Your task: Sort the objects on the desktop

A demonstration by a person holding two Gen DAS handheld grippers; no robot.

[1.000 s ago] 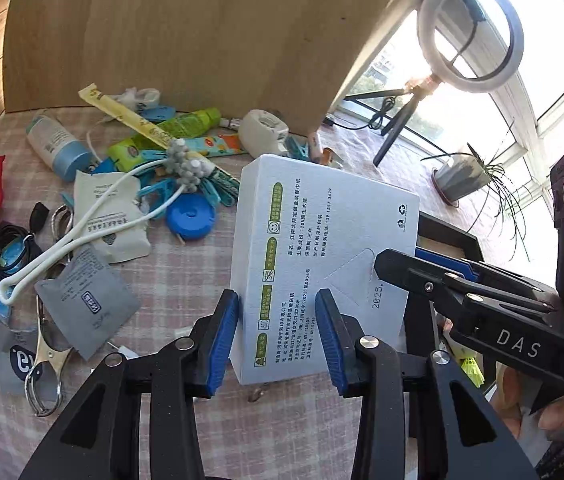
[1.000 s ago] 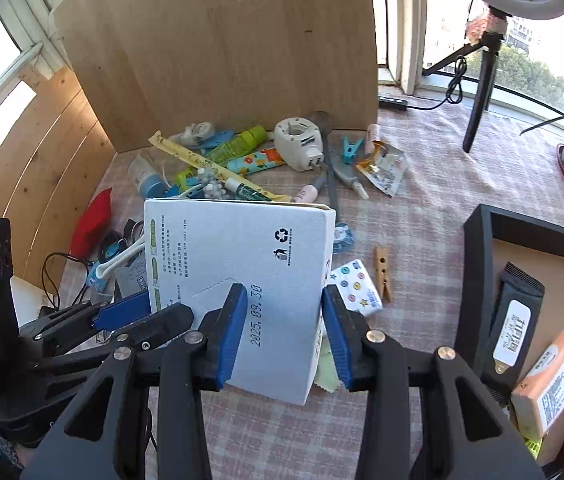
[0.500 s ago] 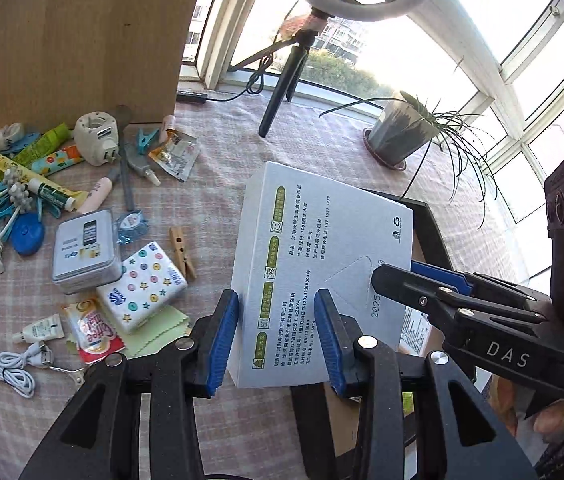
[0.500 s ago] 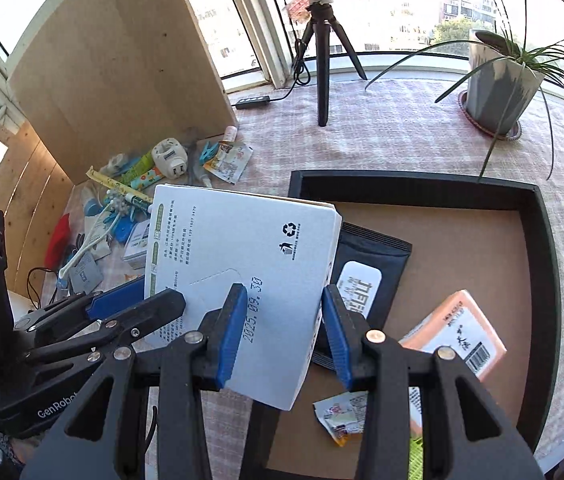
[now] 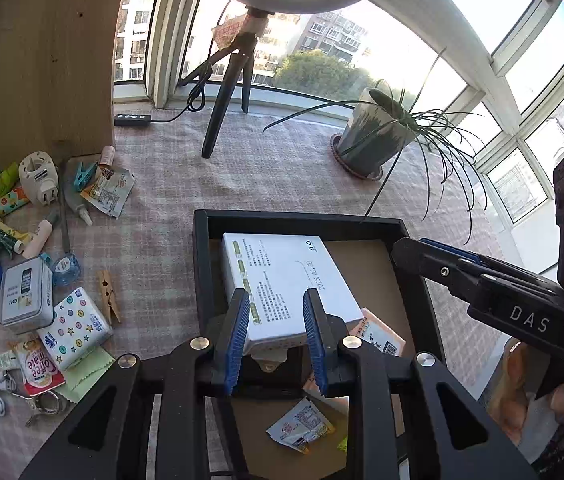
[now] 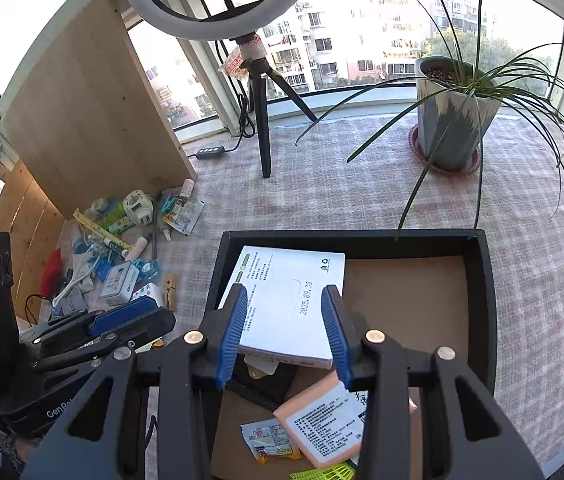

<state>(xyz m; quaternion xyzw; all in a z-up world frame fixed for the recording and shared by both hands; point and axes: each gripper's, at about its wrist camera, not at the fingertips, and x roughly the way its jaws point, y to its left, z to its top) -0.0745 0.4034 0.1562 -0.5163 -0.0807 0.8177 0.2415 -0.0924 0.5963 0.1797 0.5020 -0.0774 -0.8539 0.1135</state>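
Left wrist view: at the left edge the clutter [image 5: 38, 280] covers the checked cloth [image 5: 282, 168] beside a wooden board [image 5: 42, 60], and a clear strip of cloth separates it from the black tray [image 5: 201, 280]. The white box [image 5: 282, 280] lies flat in the tray's near-left corner, touching the left wall. The left gripper [image 5: 278, 340] hangs over the box's near end; its jaws are closing, and the pads seem free of the box. The right gripper [image 5: 481, 280] enters from the right edge. A tripod [image 5: 226, 92] and a plant [image 5: 373, 136] stand behind the tray, with open cloth between them.

Right wrist view: the right gripper [image 6: 283, 336] has its jaws apart above the box [image 6: 289, 296], not touching it. Only this view shows the tray's [image 6: 485, 320] empty right half and right wall, with an orange pack [image 6: 321, 420] at the front.
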